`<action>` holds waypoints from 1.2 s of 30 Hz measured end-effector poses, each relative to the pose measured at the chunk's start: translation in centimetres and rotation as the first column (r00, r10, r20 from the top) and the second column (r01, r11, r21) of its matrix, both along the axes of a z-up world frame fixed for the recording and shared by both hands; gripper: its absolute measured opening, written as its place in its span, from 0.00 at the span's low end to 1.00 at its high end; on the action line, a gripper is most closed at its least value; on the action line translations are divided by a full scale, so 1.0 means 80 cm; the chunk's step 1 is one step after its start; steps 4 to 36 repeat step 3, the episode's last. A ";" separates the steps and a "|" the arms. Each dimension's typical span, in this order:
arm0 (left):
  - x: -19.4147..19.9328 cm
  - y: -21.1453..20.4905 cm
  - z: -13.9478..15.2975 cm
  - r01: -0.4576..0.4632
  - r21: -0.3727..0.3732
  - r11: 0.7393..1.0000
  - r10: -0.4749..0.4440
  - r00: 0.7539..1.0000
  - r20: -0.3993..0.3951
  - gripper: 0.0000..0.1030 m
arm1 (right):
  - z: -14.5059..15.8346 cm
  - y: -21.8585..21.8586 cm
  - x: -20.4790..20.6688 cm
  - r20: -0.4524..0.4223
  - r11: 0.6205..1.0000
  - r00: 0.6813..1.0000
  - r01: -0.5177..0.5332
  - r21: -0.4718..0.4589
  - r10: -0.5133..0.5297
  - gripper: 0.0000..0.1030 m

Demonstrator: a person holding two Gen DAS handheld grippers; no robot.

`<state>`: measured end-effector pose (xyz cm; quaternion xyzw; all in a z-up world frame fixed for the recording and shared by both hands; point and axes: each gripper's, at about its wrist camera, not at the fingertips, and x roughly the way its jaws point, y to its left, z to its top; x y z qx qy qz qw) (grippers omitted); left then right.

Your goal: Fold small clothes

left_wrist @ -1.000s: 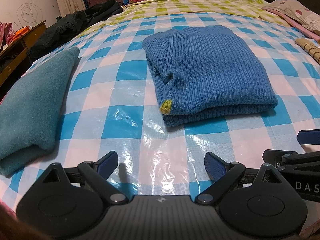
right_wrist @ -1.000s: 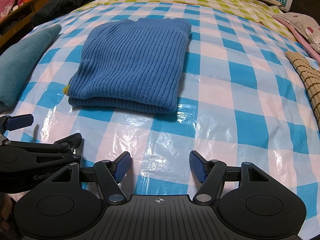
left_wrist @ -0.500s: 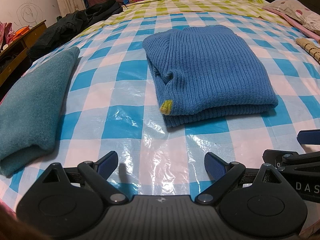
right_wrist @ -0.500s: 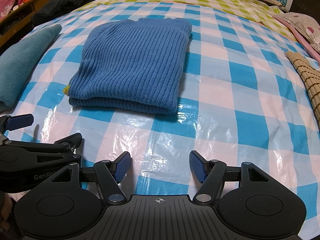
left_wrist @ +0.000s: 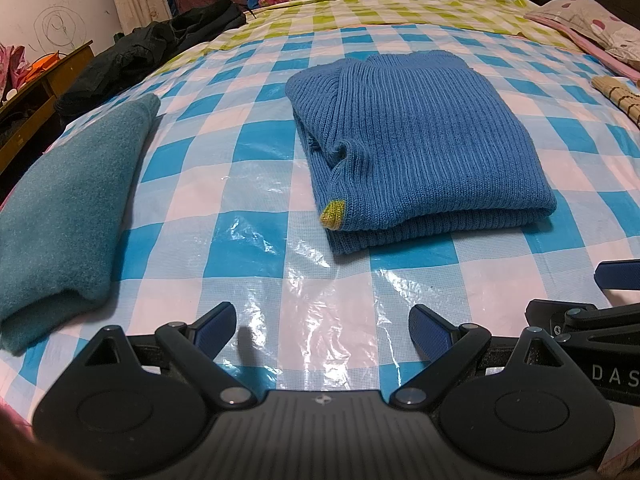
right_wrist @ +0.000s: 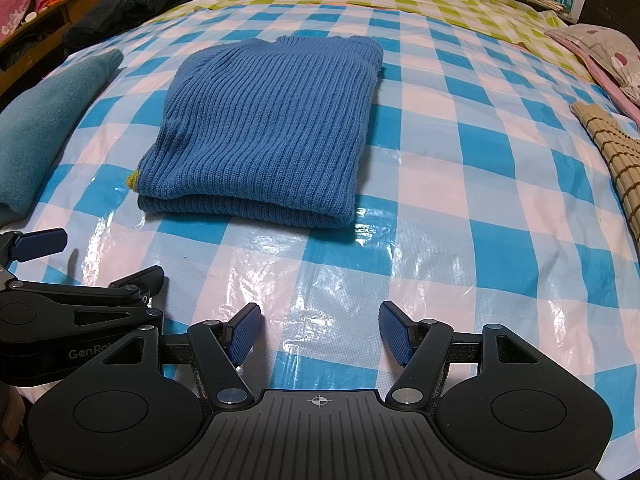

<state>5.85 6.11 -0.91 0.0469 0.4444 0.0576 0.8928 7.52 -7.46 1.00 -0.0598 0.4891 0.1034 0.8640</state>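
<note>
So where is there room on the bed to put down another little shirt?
The biggest bare patch of the checked sheet lies right of the blue sweater, before the striped mat. A strip between the sweater and both open tongs, left and right, is free too. The gap toward the teal cloth is narrower.

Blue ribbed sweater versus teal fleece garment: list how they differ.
The blue ribbed sweater is ribbed knit; the teal fleece garment is fuzzy and smooth. The sweater lies mid-cloth, ahead of both grippers; the fleece lies at the left edge. The sweater shows a yellow-green tip; the fleece is plain. Both are folded flat on the checked plastic cloth, untouched.
</note>
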 end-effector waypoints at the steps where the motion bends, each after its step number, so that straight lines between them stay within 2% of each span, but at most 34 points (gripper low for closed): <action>1: 0.000 0.000 0.000 0.000 0.000 1.000 0.000 1.000 0.000 0.95 | 0.000 0.000 0.000 0.000 1.000 1.000 0.000 0.000 0.000 0.64; 36: 0.000 0.000 0.000 0.000 0.002 1.000 0.000 1.000 0.000 0.95 | 0.000 0.000 0.000 0.000 1.000 1.000 0.000 0.000 0.000 0.64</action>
